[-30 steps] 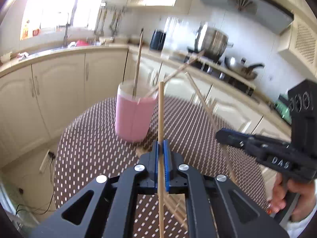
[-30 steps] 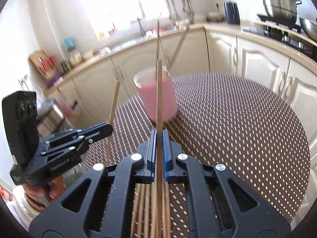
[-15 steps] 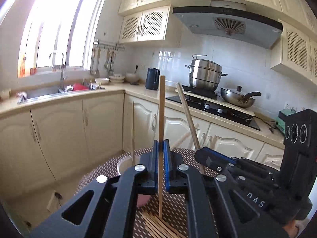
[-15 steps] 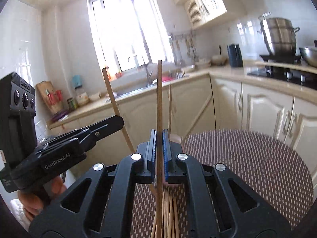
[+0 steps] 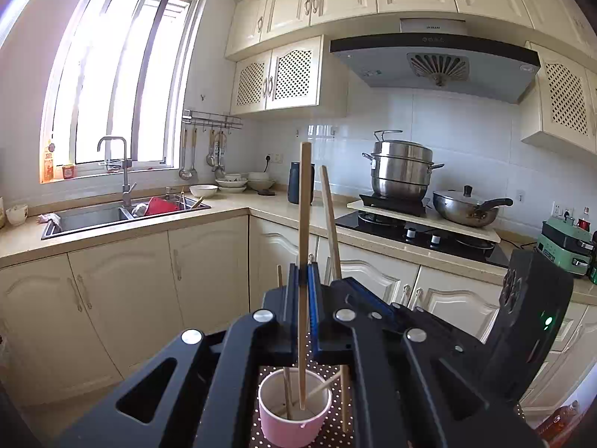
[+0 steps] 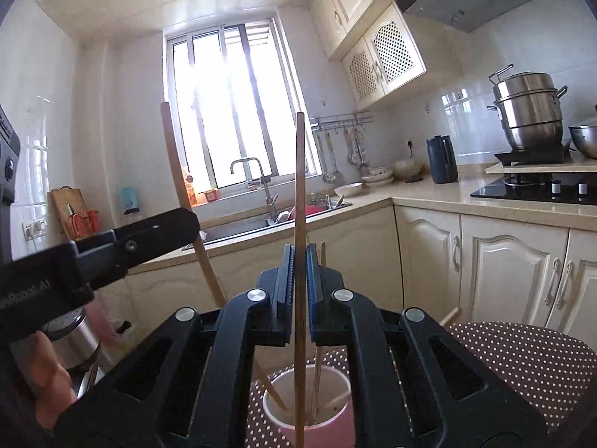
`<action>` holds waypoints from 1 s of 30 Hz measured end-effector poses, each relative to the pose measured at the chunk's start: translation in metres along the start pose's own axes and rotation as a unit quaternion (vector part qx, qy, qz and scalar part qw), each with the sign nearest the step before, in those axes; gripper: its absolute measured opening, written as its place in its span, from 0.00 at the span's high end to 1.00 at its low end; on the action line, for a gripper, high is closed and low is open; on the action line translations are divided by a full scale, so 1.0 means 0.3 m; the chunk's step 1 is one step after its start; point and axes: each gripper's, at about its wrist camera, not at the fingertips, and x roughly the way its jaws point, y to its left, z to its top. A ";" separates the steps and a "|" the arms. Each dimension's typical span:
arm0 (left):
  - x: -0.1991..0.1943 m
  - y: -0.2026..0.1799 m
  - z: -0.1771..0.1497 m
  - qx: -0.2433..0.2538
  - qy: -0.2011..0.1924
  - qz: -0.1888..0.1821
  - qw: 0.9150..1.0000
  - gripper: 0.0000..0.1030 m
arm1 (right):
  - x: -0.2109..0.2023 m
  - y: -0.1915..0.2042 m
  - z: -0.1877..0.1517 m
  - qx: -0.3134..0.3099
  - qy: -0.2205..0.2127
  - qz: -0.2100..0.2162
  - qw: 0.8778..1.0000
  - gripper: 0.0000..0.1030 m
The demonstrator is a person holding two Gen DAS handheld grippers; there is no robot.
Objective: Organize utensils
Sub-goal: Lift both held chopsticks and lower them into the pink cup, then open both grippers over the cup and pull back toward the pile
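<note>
Two hand-held grippers each clamp a chopstick (image 5: 304, 224) above the pink cup (image 5: 294, 416), crowding each other.

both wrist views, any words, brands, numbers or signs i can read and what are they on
"GenRobot.AI", upside down and partly cut off: side of the left gripper, seen in the right wrist view.
Small brand mark on the range hood: too small to read.
Label on the bottle on the window sill: blurred.
Tag on the steamer pot: blurred.
No other text is legible.
</note>
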 end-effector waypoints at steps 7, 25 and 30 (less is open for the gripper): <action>0.100 0.042 -0.044 -0.010 0.027 0.001 1.000 0.95 | 0.046 -0.004 -0.015 -0.013 -0.025 -0.014 1.000 0.93; 0.171 0.058 -0.146 -0.004 0.063 -0.005 0.998 0.55 | 0.016 -0.028 -0.109 -0.044 0.012 -0.039 0.998 0.93; 0.130 0.038 -0.143 0.005 0.056 0.001 0.998 0.47 | -0.048 -0.017 -0.093 -0.072 0.010 -0.067 0.995 0.92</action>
